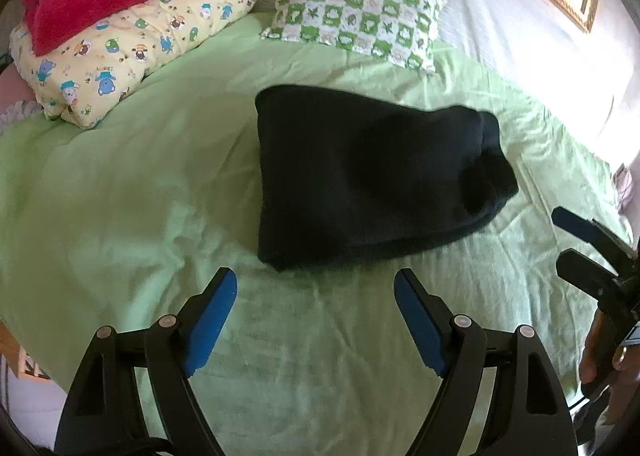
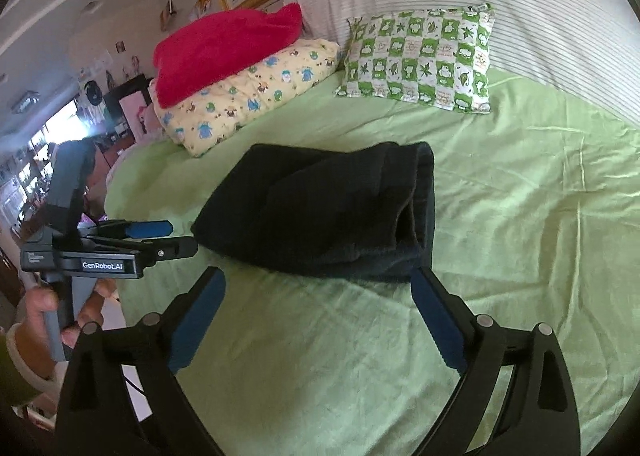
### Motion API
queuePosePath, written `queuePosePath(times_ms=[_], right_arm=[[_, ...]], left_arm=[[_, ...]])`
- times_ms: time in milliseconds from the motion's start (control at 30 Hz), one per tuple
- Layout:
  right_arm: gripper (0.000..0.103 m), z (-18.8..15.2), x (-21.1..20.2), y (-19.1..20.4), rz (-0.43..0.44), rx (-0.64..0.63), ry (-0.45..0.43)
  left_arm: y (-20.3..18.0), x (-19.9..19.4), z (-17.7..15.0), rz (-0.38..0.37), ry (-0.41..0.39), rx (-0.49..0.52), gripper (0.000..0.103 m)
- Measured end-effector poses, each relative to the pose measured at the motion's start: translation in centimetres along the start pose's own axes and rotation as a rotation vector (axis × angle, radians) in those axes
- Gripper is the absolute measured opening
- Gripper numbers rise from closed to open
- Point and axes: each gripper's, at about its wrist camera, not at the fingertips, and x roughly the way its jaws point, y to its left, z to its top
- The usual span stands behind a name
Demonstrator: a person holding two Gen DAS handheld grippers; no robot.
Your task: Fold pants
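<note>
On the green bedsheet (image 1: 120, 184), mid-bed: dark pants (image 1: 368, 176) already sitting in a compact folded bundle.

Both tools are off the fabric. Left gripper (image 1: 316, 296) hovers just short of the near edge, jaws spread wide with nothing between them; right gripper (image 2: 318, 296) is the same, wide open and empty, its tip just beside the bundle's corner. Looks to me like the folding is basically finished, or one last tidy-up is left. If another fold is wanted, each gripper needs to pinch a near corner and carry it over evenly toward the checked pillow (image 1: 356, 12).
</note>
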Motion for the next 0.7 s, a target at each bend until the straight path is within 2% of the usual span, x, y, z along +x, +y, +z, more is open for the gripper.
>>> queuePosePath(times_ms=[400,700], right_arm=[[0.095,-2.2,1.8,0.0,-0.022,-0.007,0.041],[0.095,-2.1,3.4,-0.5,-0.029,0.005,0.065]], left_arm=[[-3.0,0.4,-2.2,0.086,-0.041,0.143,0.083],[-2.5,1.6,-1.9,0.090,-0.028,0.140,0.083]])
